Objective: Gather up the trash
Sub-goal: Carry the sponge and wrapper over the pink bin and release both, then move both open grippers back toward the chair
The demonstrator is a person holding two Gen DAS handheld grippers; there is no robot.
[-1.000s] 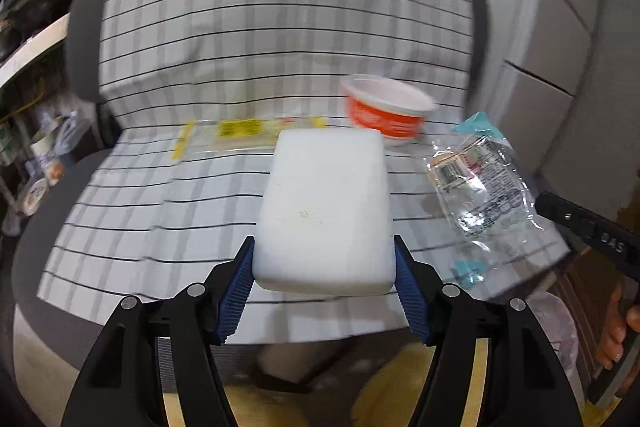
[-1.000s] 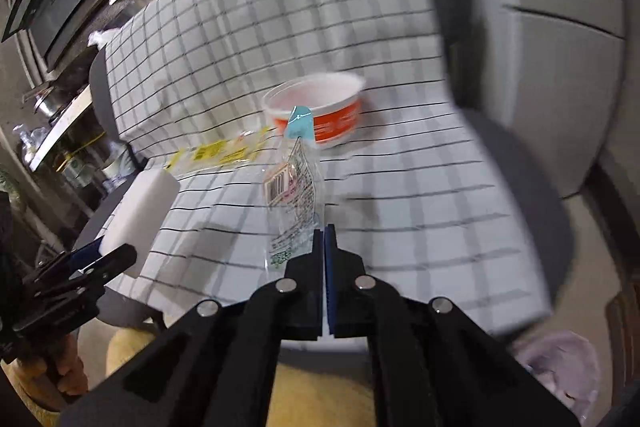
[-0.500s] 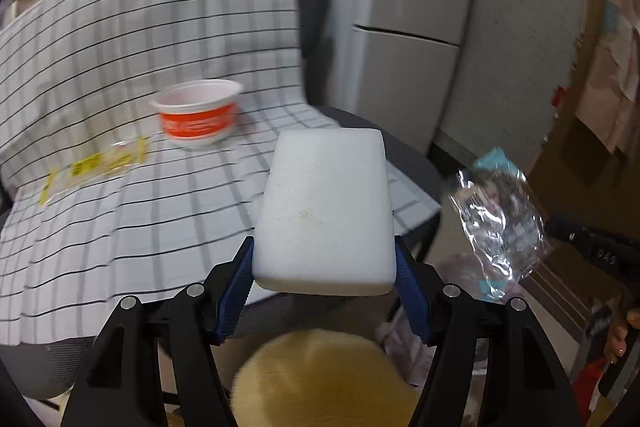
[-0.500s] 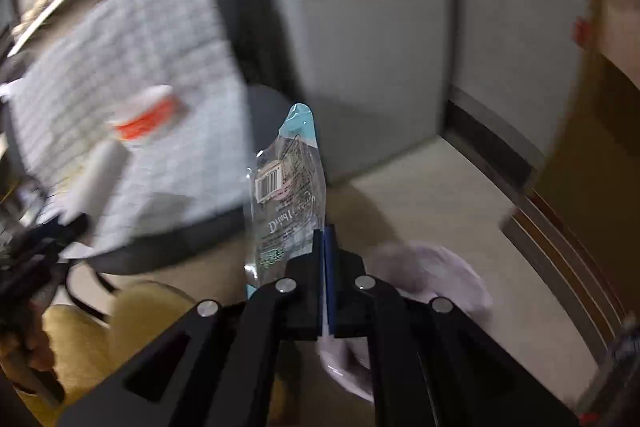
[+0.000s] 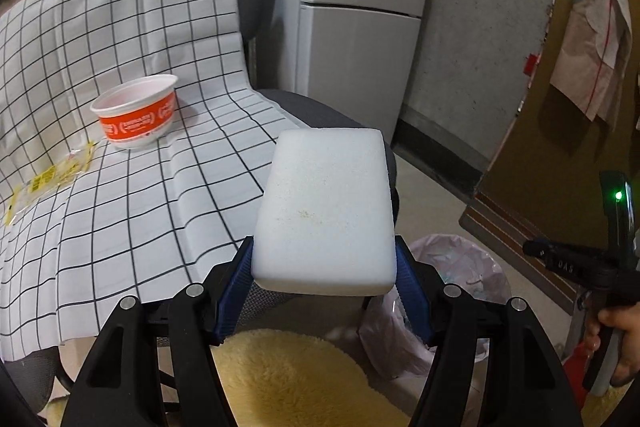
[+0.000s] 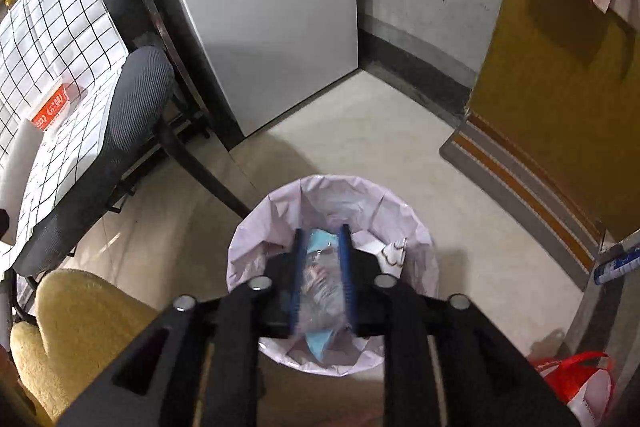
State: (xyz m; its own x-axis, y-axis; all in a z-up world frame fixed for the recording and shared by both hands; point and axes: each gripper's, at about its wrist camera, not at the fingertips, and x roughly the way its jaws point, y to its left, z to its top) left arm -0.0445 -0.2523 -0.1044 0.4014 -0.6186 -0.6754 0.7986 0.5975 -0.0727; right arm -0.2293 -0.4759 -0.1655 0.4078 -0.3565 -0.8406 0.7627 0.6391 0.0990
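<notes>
In the left wrist view, the left gripper (image 5: 324, 267) pinched a white foam block (image 5: 325, 211) between its fingers, the block's long axis running forward along them, above and just short of the lined trash bin (image 5: 460, 267). Its drop came next, I judged.

In the right wrist view, the right gripper (image 6: 322, 275) hung over the trash bin (image 6: 280, 219); its fingers had just been opening, spread apart, with the clear plastic wrapper (image 6: 320, 287) loose between them, lengthwise along them, falling binward.

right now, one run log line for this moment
left gripper: holds foam block | right gripper: jaws just opening, wrapper between, over bin
</notes>
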